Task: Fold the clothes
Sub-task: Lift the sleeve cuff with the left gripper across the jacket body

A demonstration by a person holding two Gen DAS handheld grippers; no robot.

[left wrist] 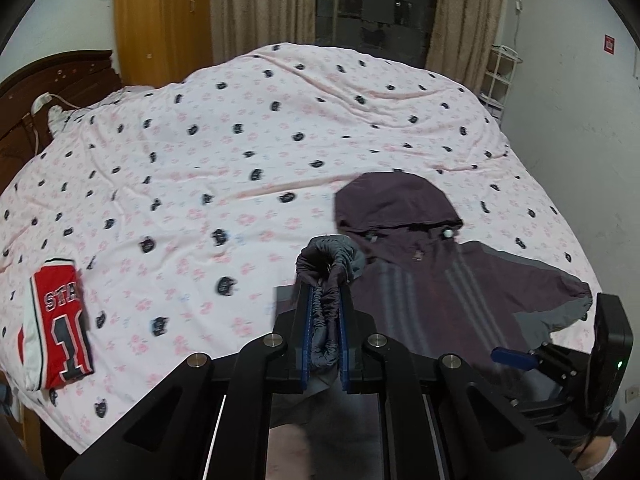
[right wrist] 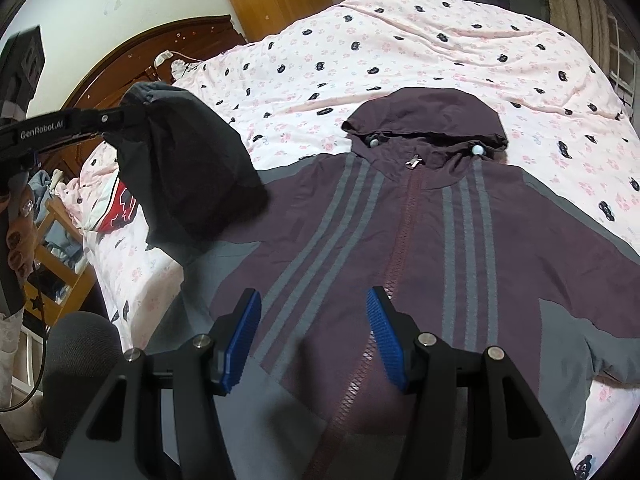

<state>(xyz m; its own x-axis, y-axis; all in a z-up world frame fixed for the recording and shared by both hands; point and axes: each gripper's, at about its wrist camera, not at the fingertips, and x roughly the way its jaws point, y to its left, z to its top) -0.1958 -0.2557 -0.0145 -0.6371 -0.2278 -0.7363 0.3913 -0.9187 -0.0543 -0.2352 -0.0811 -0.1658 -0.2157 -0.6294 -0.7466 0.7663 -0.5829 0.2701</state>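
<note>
A dark purple hooded jacket (right wrist: 400, 240) with grey stripes lies face up on the bed, zipped, its hood (right wrist: 424, 116) pointing away. My left gripper (left wrist: 325, 284) is shut on the gathered elastic cuff (left wrist: 328, 256) of one sleeve. That sleeve (right wrist: 188, 168) hangs lifted above the jacket's left side in the right wrist view, where the left gripper (right wrist: 100, 120) comes in from the left edge. My right gripper (right wrist: 314, 308) hovers open over the jacket's lower front beside the zipper, with nothing between its blue pads (right wrist: 244, 336).
A folded red and white jersey (left wrist: 60, 320) lies near the bed's left edge. The pink patterned sheet (left wrist: 240, 140) covers the bed. A wooden headboard (right wrist: 120, 60) and a wooden frame with clutter (right wrist: 60, 264) stand to the left. Curtains (left wrist: 260, 8) hang behind.
</note>
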